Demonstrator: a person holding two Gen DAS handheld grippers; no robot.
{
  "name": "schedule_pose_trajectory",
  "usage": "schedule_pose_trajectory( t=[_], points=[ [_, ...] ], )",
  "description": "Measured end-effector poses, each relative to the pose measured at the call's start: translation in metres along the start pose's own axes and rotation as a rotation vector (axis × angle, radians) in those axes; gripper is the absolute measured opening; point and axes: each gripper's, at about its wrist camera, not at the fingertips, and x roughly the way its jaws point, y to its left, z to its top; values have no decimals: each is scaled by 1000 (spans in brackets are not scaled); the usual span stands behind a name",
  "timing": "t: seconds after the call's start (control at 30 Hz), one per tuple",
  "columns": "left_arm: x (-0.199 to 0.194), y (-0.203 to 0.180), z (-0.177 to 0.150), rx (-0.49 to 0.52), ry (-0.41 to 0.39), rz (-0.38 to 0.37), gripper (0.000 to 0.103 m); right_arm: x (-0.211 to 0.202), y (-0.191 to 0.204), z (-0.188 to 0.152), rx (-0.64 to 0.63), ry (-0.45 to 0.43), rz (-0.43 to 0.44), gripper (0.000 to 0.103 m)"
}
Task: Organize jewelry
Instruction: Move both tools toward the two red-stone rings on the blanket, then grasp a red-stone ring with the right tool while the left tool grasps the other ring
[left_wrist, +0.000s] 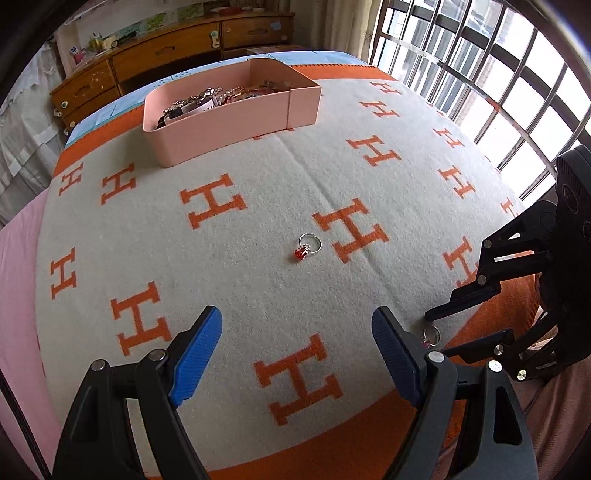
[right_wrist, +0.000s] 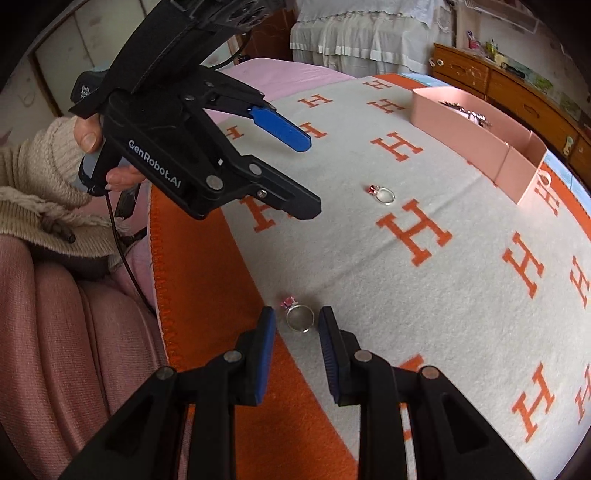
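A silver ring with a red stone (left_wrist: 307, 246) lies on the H-patterned blanket (left_wrist: 258, 192); it also shows in the right wrist view (right_wrist: 382, 194). A silver ring with a pink stone (right_wrist: 297, 314) lies near the blanket's orange border, between the fingers of my right gripper (right_wrist: 297, 319), which is open around it and low over the blanket. In the left wrist view this ring (left_wrist: 430, 335) peeks out beside my right gripper (left_wrist: 439, 325). My left gripper (left_wrist: 295, 325) is open and empty, above the blanket, short of the red-stone ring. A pink tray (left_wrist: 225, 122) with several jewelry pieces stands at the far side.
A wooden dresser (left_wrist: 155, 59) stands behind the bed. A barred window (left_wrist: 480, 66) is at the right. The person's sleeve and hand (right_wrist: 44, 177) hold the left gripper (right_wrist: 308, 175). The pink tray (right_wrist: 476, 147) has an end compartment.
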Motion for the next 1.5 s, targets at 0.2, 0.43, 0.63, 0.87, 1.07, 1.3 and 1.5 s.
schedule_pose_trajectory(
  t=[0.2, 0.43, 0.63, 0.87, 1.07, 1.3, 1.5],
  points=[
    [2, -9, 6, 63, -6, 24, 82, 4, 11, 1, -148, 1, -53, 25],
    [7, -14, 16, 133, -25, 37, 82, -1, 11, -2, -205, -10, -53, 15],
    [14, -10, 24, 158, -54, 48, 82, -5, -3, -5, -104, -45, -98, 14],
    [23, -12, 31, 207, -72, 23, 67, -14, -44, -11, 124, -100, -126, 14],
    [28, -10, 31, 230, -69, -33, 33, -14, -54, -11, 184, -120, -126, 14],
    [26, -16, 27, 268, -81, -51, 14, -15, -60, -13, 213, -135, -107, 14],
    [25, -16, 26, 239, -82, -55, 13, -15, -61, -11, 233, -139, -110, 13]
  ],
)
